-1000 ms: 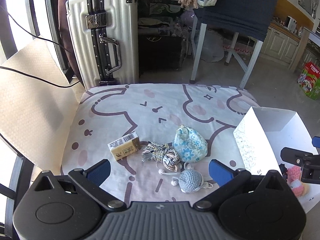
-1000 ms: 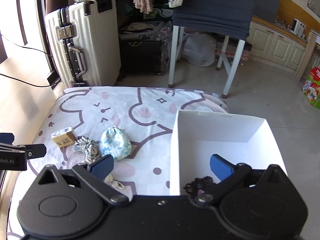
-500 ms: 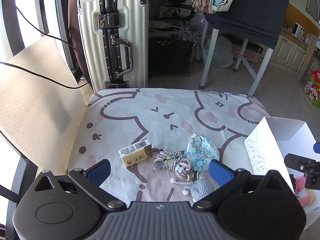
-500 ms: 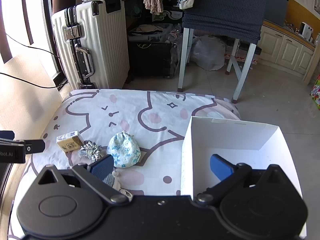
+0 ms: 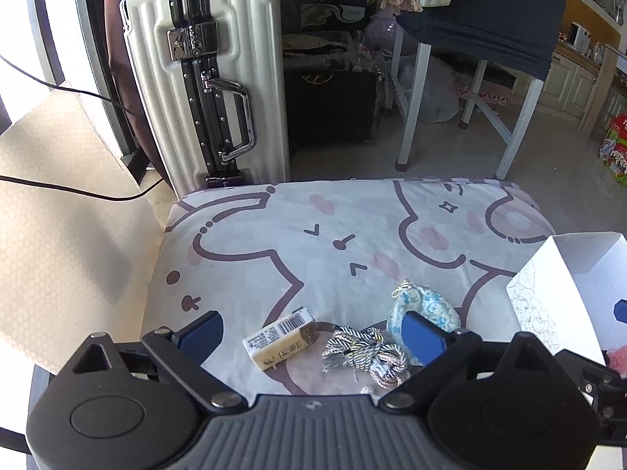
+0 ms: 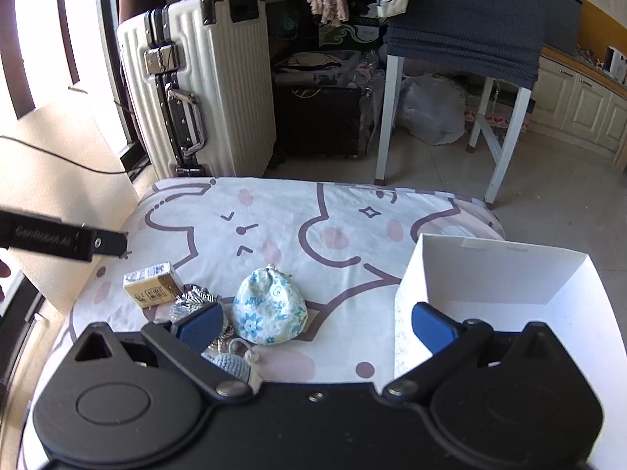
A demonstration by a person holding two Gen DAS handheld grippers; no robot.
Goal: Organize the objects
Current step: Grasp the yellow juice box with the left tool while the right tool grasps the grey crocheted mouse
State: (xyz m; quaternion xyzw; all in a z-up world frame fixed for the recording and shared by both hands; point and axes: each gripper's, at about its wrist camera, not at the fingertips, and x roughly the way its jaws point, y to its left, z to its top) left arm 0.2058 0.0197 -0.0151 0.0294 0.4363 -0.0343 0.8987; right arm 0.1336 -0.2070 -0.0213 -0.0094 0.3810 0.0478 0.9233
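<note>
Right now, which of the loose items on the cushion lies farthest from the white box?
The small yellow carton with the barcode. It lies at the row's far end from the white box; the cord bundle and floral pouch sit between them.

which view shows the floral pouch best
The right wrist view: the floral pouch sits whole and unblocked on the printed sheet, beside the white box. In the left wrist view it is partly hidden behind one of the left gripper's fingers, so only its upper part shows.
</note>
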